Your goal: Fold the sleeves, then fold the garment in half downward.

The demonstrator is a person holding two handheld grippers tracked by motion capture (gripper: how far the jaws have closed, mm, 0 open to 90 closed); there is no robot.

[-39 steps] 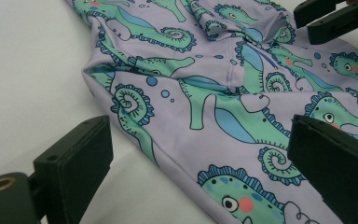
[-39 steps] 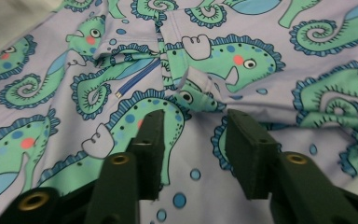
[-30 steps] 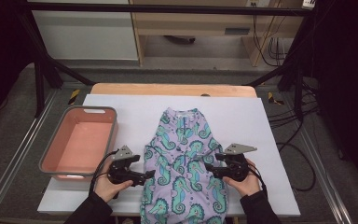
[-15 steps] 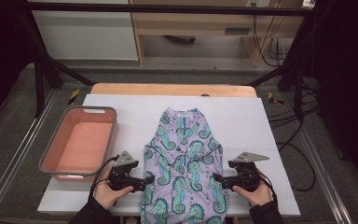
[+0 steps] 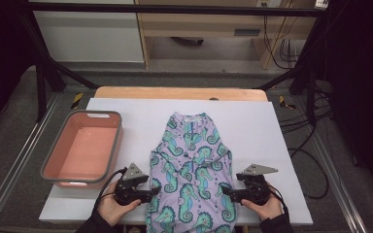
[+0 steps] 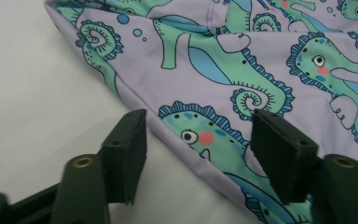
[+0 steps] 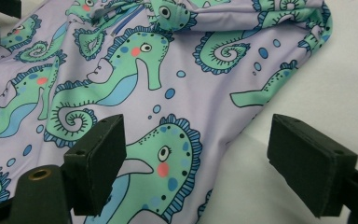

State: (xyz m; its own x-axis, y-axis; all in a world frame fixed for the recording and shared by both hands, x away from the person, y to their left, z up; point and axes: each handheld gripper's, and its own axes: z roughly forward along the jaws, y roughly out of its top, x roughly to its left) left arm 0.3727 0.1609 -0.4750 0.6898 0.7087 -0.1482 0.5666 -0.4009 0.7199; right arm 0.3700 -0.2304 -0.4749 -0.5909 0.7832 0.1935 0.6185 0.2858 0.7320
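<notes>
One garment is the whole job: a lilac stretch-fabric top printed with green and blue seahorses [image 5: 191, 179], lying flat down the middle of the white table cover [image 5: 252, 126], neckline toward the far side and its lower part running off the near edge. The left gripper [image 5: 151, 194] sits at the top's left edge low down; in the left gripper view that folded edge [image 6: 168, 135] runs between its two black pads, which have just been closing but stand apart and press on nothing yet. The right gripper [image 5: 226, 193] mirrors it on the other side; in the right gripper view the right edge [image 7: 223, 144] lies between wide-spread pads, one over the cloth and one over bare cover, nothing pinched. To do this grasp well, I would slide each lower pad under the edge so that every layer is caught, not just the top one, and close both sides level with each other so the cloth lifts without skewing. An empty salmon-pink plastic tub with a grey rim [image 5: 117, 141] waits at the left, well clear.
</notes>
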